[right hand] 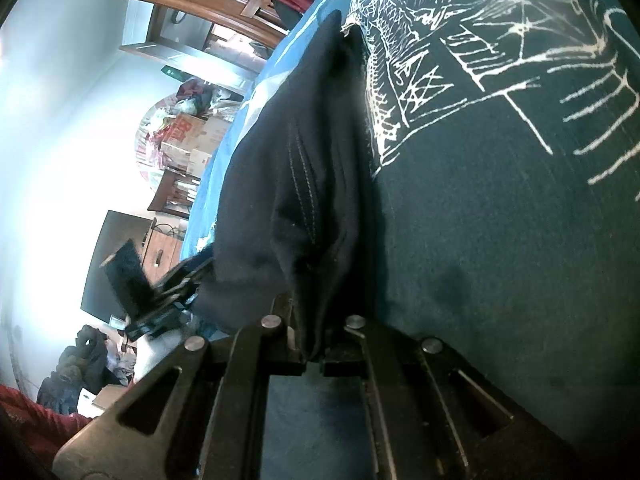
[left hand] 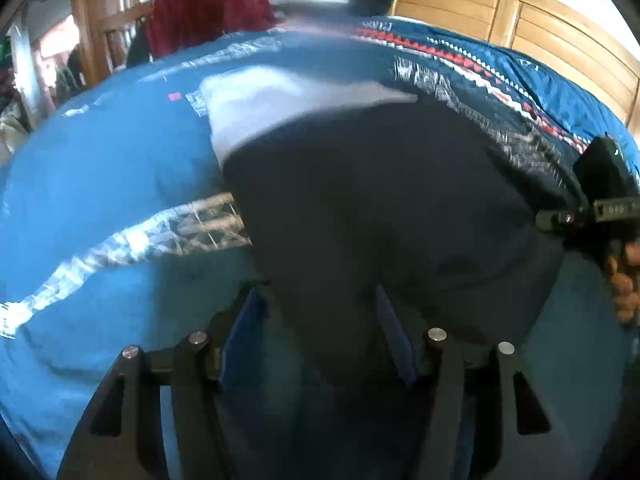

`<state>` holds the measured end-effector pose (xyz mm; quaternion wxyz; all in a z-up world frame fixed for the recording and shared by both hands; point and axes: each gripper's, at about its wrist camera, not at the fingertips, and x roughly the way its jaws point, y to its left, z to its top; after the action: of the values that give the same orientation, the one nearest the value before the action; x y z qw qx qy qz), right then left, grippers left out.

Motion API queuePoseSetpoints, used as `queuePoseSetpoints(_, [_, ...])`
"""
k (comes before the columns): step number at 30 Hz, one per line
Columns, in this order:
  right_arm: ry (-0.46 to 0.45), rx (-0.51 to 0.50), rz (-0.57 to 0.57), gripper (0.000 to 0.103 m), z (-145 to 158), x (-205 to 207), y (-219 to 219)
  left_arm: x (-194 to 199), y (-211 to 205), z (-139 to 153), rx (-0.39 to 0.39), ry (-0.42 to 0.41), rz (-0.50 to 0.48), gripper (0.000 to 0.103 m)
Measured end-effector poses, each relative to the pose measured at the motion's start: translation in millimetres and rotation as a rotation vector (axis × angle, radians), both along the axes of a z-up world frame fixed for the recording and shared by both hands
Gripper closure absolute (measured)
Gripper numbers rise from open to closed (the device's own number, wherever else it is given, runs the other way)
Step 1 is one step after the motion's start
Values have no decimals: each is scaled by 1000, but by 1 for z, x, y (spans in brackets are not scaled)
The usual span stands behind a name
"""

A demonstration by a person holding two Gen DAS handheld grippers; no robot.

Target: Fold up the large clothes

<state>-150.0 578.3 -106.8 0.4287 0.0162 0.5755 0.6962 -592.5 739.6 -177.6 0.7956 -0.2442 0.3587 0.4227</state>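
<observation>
Overhead, left gripper (left hand: 320, 320) fingers spread, right gripper (right hand: 314, 356) fingers pinching dark garment (right hand: 304, 184), no legible writing.

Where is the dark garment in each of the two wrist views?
Left wrist: the dark garment fills the centre, running down between the open left claw.
Right wrist: the dark garment hangs bunched at centre, pinched in the right claw.
Shared landmark: the blue patterned bedspread beneath it.

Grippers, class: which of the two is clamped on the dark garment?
The right gripper: its fingers pinch a fold of the dark garment. The left gripper stands open, fingers apart.
</observation>
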Motion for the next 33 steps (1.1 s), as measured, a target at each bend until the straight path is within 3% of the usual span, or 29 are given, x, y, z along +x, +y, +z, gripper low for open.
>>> queuePoseSetpoints(3, [0, 2, 0, 103, 1, 0, 0, 3, -17, 12, 18, -29, -11, 44])
queuePoseSetpoints(5, [-11, 0, 0, 103, 1, -1, 1, 8, -26, -4, -29, 44, -14, 42])
queuePoseSetpoints(8, [-52, -21, -7, 103, 8, -4, 2, 2, -20, -6, -77, 9, 38, 37])
queuePoseSetpoints(9, [-107, -35, -11, 99, 16, -9, 1, 1, -20, 1, -76, 11, 57, 37])
queuePoseSetpoints(10, [-226, -37, -8, 90, 35, -19, -3, 2, -26, 10, -61, 19, 75, 39])
queuePoseSetpoints(11, [-288, -25, -4, 83, 46, -26, -7, 1, -32, 16, -56, 19, 88, 39])
queuePoseSetpoints(13, [-406, 24, -13, 52, 78, -42, -25, -7, -49, 26, -57, 0, 138, 38])
queuePoseSetpoints(15, [-542, 48, -56, 39, 102, -59, -51, -17, -66, 29, -65, -14, 191, 31])
queuePoseSetpoints(17, [-647, 26, -95, 31, 108, -73, -69, -25, -84, 24, -90, -8, 241, 30])
queuePoseSetpoints(21, [-772, -88, -91, 27, 83, -97, -89, -32, -108, -2, -152, 11, 311, 22])
queuePoseSetpoints(25, [-830, -184, -92, 20, 54, -107, -95, -21, -121, -12, -148, 46, 314, 0])
queuePoseSetpoints(30, [-852, -190, -123, 0, 47, -109, -95, -9, -122, -21, -154, 112, 326, 0])
queuePoseSetpoints(33, [-876, -188, -133, 0, 45, -114, -98, -7, -119, -21, -160, 119, 336, 0])
